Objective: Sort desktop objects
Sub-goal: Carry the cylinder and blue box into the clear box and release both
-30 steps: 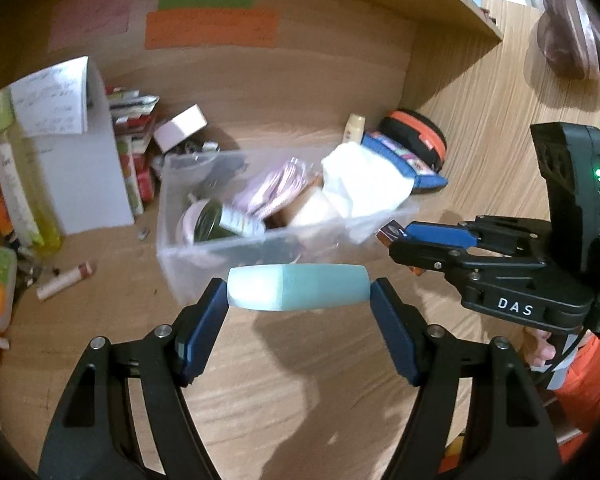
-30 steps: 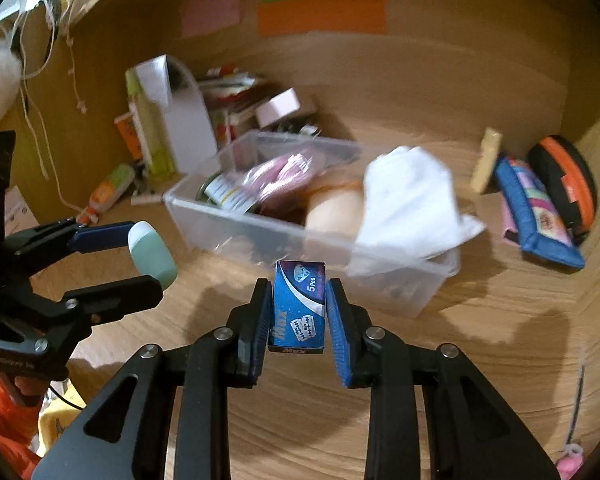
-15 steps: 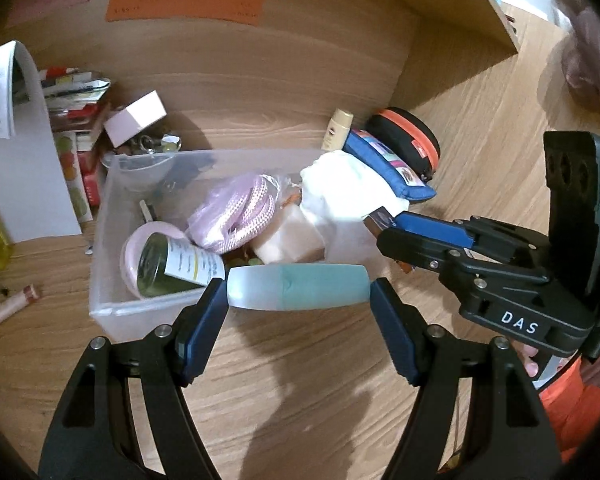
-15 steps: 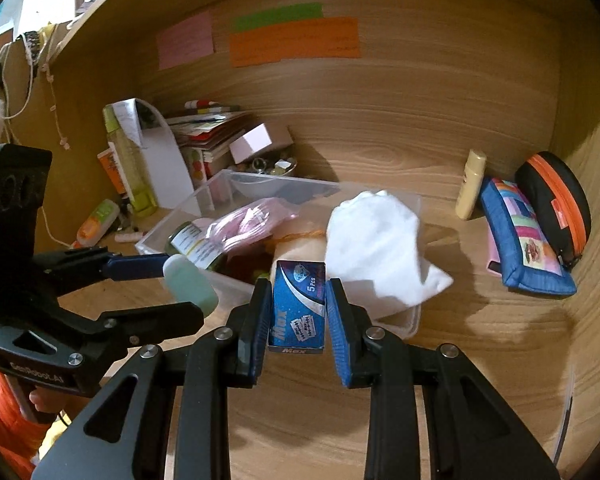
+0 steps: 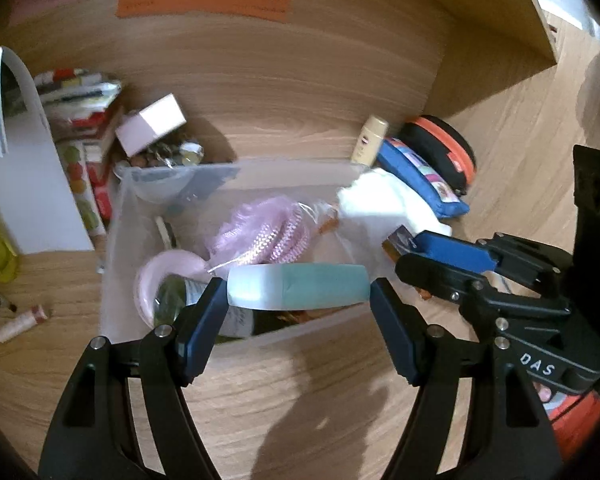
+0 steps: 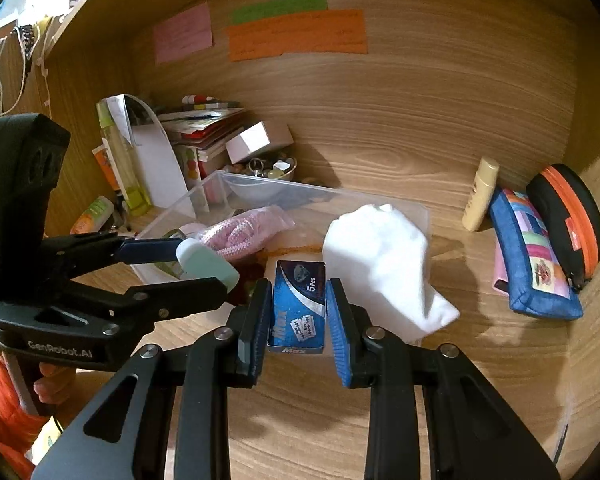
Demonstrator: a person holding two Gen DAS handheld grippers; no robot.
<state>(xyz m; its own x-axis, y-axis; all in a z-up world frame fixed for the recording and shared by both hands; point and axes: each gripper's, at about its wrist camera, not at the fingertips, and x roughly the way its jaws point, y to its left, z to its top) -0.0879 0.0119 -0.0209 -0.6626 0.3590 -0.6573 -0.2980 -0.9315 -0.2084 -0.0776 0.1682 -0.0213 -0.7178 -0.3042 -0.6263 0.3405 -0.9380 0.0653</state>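
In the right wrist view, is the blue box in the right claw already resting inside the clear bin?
No. The blue box is clamped between the right claw pads, held in front of the clear bin.

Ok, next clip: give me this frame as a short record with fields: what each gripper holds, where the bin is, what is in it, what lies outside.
left gripper: shut on teal bottle, held crosswise above the bin's near edge
right gripper: shut on blue blade box, upright
clear bin: on the wooden desk, open top
in bin: pink mesh bundle, white cloth, labelled jar
outside bin: blue pouch, orange-zip case, cream tube
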